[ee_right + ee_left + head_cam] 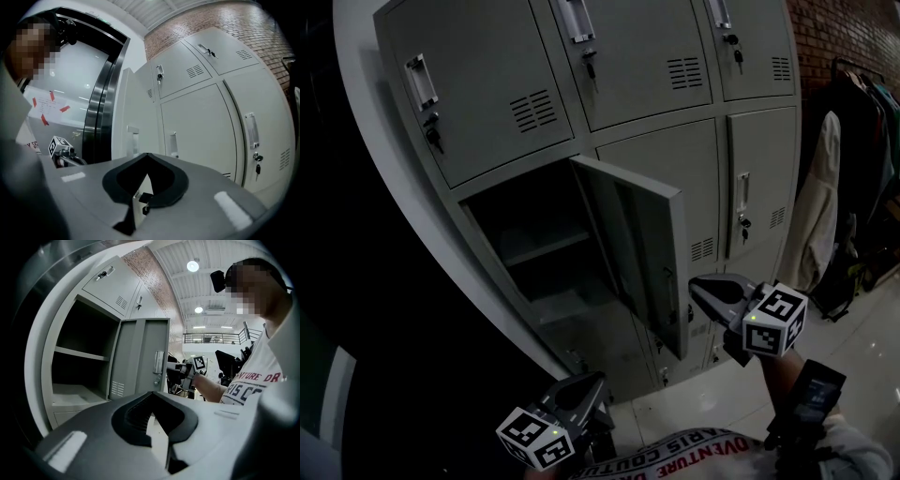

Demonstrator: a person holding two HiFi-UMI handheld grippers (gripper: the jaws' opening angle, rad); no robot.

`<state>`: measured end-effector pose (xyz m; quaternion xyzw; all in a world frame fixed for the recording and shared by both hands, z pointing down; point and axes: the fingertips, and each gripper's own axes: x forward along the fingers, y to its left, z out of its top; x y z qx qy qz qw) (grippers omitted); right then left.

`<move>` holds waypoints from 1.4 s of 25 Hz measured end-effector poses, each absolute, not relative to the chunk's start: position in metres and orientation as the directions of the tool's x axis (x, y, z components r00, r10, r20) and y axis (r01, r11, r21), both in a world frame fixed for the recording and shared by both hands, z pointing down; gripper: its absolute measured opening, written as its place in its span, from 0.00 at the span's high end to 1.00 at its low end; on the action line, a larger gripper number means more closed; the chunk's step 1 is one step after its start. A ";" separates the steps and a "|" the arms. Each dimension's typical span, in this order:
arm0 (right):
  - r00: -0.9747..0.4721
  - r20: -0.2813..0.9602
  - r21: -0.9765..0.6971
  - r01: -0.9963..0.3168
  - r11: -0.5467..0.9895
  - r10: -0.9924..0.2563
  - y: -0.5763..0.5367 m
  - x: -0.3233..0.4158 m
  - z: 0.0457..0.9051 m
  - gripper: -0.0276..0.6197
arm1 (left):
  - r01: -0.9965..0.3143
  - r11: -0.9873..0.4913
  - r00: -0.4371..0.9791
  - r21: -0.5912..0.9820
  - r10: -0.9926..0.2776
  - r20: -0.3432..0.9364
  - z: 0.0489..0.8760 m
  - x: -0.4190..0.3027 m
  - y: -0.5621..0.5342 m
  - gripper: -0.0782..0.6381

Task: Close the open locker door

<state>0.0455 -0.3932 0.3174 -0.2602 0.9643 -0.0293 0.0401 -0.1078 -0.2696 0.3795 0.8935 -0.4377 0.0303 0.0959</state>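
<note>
Jaws together and empty on left hand-held gripper (598,380) and right hand-held gripper (698,286), at 3 o'clock of locker door (642,234); risk of slipping off its edge through glancing push.

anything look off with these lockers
Yes: one door stands open, in the left column just under the top row, while every other locker door in view is shut. Its compartment shows only bare shelves. The right hand-held gripper is near the door's free edge.
</note>
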 end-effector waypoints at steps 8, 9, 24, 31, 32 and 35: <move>-0.898 -0.054 -0.067 -0.434 0.899 -0.437 -0.387 0.019 0.318 0.98 | -0.794 -0.594 0.608 0.133 -0.782 0.135 0.377 -0.117 -0.283 0.88; -0.904 -0.054 -0.062 -0.420 0.905 -0.423 -0.383 0.015 0.318 0.98 | -0.794 -0.594 0.608 0.130 -0.783 0.134 0.376 -0.118 -0.285 0.88; -0.994 0.017 0.098 -0.104 0.990 -0.106 -0.337 -0.139 0.317 0.97 | -0.834 -0.540 0.551 0.112 -0.823 0.134 0.369 -0.170 -0.297 0.88; -0.994 0.081 0.146 -0.066 0.987 -0.078 -0.356 -0.219 0.329 0.97 | -0.858 -0.502 0.512 0.107 -0.849 0.126 0.370 -0.202 -0.307 0.88; -0.992 0.094 0.151 -0.065 0.986 -0.080 -0.360 -0.229 0.332 0.97 | -0.861 -0.498 0.508 0.108 -0.851 0.129 0.372 -0.206 -0.309 0.88; -0.988 0.121 0.154 -0.074 0.985 -0.093 -0.377 -0.258 0.340 0.97 | -0.861 -0.497 0.508 0.105 -0.851 0.136 0.376 -0.215 -0.314 0.88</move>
